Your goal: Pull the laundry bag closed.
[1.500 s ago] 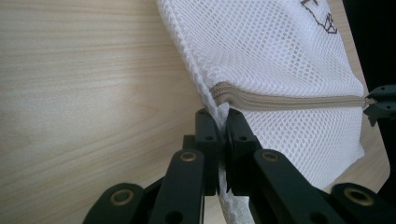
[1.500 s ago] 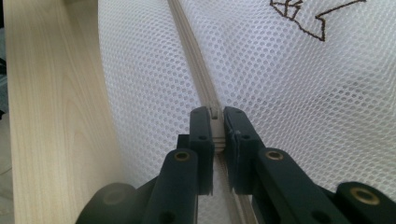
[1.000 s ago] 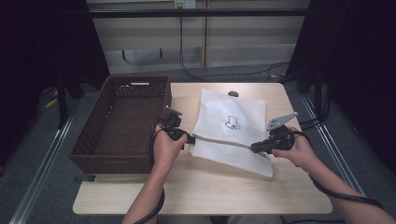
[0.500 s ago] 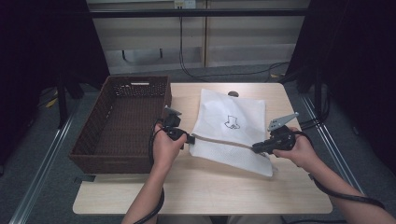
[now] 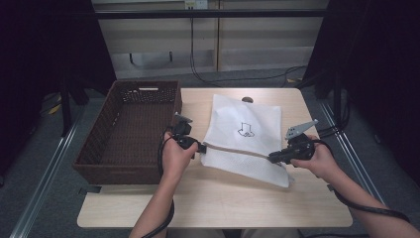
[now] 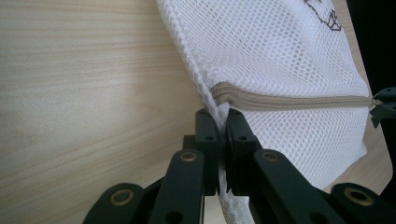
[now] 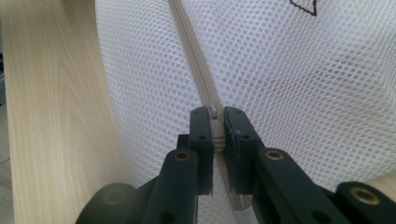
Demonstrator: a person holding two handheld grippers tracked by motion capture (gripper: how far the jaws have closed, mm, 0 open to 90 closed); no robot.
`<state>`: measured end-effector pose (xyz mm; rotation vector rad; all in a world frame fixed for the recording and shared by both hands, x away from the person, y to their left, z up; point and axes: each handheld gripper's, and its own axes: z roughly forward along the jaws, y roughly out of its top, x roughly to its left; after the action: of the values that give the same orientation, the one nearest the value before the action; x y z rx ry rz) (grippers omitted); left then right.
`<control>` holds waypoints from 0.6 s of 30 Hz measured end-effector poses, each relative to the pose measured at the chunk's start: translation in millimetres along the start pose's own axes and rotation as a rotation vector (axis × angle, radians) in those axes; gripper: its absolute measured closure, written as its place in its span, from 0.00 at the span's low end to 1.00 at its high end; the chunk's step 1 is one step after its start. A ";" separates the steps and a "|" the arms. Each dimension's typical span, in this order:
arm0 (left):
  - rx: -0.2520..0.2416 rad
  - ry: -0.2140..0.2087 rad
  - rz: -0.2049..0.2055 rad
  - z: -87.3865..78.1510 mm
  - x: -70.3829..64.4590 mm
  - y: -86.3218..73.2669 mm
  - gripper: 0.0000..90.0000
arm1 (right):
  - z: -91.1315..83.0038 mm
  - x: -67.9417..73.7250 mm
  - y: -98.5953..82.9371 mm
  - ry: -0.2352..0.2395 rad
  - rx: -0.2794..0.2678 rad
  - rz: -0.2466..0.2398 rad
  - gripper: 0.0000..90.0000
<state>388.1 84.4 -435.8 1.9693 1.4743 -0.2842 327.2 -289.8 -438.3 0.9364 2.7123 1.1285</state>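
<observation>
A white mesh bag (image 5: pixel 247 111) with a small dark printed figure lies on the wooden table (image 5: pixel 223 198). A beige zipper (image 5: pixel 237 150) runs across it near its front edge. My left gripper (image 5: pixel 202 147) is shut on the bag's left edge, where the zipper (image 6: pixel 289 100) ends; the mesh (image 6: pixel 280 60) is pinched at my left gripper (image 6: pixel 222 116). My right gripper (image 5: pixel 271 158) is shut on the zipper toward its right end. In the right gripper view the beige zipper tape (image 7: pixel 194 60) runs straight into my right gripper (image 7: pixel 214 114), with mesh (image 7: pixel 289 84) on both sides.
A dark brown wicker basket (image 5: pixel 146 85) stands on the table's left side, right beside my left hand. Bare tabletop stretches in front of the bag. Behind the table are the floor, cables and a low cabinet.
</observation>
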 end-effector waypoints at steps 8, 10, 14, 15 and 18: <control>0.002 0.005 -0.007 -0.3 0.4 0.1 0.96 | -0.5 -0.5 -2.3 0.004 0.000 0.004 0.92; 0.001 0.001 -0.006 -0.6 0.6 0.0 0.96 | -0.3 -0.3 -2.3 0.004 0.003 0.004 0.92; 0.002 0.003 -0.004 -0.4 0.1 0.2 0.96 | 0.1 -0.4 -2.6 0.002 0.005 0.004 0.92; 0.002 0.002 -0.004 -0.6 0.2 0.1 0.96 | 0.0 -0.5 -2.6 0.002 0.005 0.004 0.92; -0.004 0.005 0.005 -1.0 2.1 0.5 0.96 | -1.1 -1.1 -3.4 -0.003 0.007 0.008 0.92</control>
<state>389.1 86.6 -436.0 1.9715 1.4720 -0.2751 326.1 -293.0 -439.9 0.9493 2.7145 1.1190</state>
